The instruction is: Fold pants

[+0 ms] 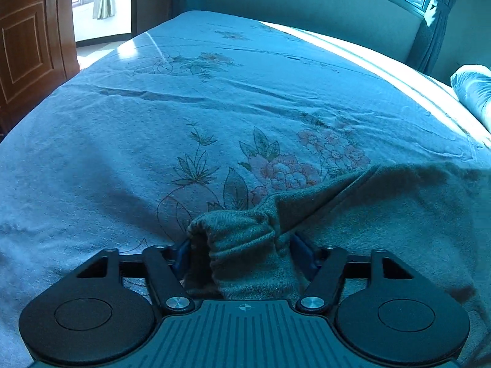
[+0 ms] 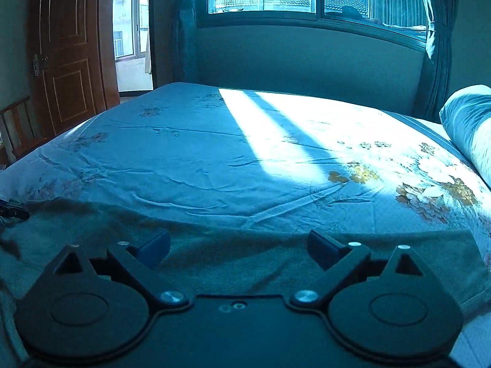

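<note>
Left gripper [image 1: 241, 245] clenches bunched grey pants [image 1: 383, 214] on floral bedsheet [image 1: 153, 122]; right gripper [image 2: 237, 245] released; no writing legible

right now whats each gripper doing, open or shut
left gripper: shut on the pants
right gripper: open, holding nothing, over the pants

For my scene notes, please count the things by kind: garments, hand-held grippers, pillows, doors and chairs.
Garments: 1, the grey pants, one end bunched in the left hand-held gripper.
Hand-held grippers: 2, the right hand-held gripper open above the pants.
Pillows: 1, the pillow.
Doors: 1, the wooden door.
Chairs: 1, the wooden chair.
Total: 6
</note>
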A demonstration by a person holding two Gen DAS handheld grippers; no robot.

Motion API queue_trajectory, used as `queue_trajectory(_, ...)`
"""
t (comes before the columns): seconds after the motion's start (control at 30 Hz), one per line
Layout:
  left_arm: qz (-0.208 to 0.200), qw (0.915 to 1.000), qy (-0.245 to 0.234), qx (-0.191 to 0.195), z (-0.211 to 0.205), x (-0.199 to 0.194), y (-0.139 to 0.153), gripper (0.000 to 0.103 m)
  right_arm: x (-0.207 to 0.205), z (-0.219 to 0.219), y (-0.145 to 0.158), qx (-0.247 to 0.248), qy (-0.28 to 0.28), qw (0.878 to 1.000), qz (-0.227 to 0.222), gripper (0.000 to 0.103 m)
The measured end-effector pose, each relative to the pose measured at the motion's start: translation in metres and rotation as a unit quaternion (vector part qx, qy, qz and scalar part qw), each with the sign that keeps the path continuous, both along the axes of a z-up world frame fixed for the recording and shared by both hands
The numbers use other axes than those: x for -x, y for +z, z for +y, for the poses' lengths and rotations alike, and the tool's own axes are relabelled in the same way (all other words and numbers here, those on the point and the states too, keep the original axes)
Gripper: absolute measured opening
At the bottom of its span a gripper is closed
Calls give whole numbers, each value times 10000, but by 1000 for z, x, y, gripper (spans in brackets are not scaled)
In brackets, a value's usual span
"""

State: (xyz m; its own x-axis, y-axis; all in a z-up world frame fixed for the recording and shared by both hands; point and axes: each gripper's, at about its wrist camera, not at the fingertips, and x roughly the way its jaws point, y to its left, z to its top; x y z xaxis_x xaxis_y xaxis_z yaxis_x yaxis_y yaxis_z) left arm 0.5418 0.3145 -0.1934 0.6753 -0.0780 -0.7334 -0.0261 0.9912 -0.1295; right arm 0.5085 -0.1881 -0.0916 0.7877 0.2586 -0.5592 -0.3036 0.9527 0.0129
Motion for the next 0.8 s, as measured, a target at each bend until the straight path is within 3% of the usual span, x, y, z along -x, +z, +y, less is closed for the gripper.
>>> queue_trajectory(0.07, -101, 9998, -58, 128, 1, 3, 7, 34, -25, 6, -10, 217, 185, 9994, 175, 72)
queue_trajectory(0.13, -188, 9997, -53, 159, 8, 10, 10, 33, -45, 13, -20, 570, 405, 9969, 362, 63)
queue_trajectory(0.23, -196, 9993, -33, 316, 16, 16, 10, 33, -63, 18, -31, 908, 766, 9921, 399, 62)
queue_trajectory(0.43, -73, 9996, -68, 279, 15, 5, 4, 34, -82, 37, -39, 1246, 1754, 9752, 517, 55)
queue_trajectory(0.5, -57, 9995, -91, 291, 15, 4, 2, 36, -94, 48, -51, 1577, 1904, 9659, 764, 57)
queue_trajectory(0.53, -50, 9995, -111, 293, 16, 3, 2, 36, -98, 50, -54, 1645, 1891, 9651, 764, 62)
queue_trajectory(0.6, -54, 9994, -118, 322, 17, 1, 1, 45, -104, 52, -57, 1599, 1863, 9653, 885, 62)
queue_trajectory(0.63, -69, 9994, -119, 318, 19, -1, 0, 49, -107, 52, -58, 1521, 1860, 9658, 979, 57)
queue_trajectory(0.67, -99, 9995, -109, 281, 18, -3, -1, 53, -108, 51, -58, 1429, 1896, 9659, 1037, 34)
queue_trajectory(0.73, -89, 9996, -123, 242, 16, -8, -4, 51, -105, 56, -57, 1487, 1906, 9647, 1047, 6)
queue_trajectory(0.8, -138, 9995, -204, 200, 13, -11, -3, 35, -100, 58, -53, 1517, 1808, 9665, 1012, 0)
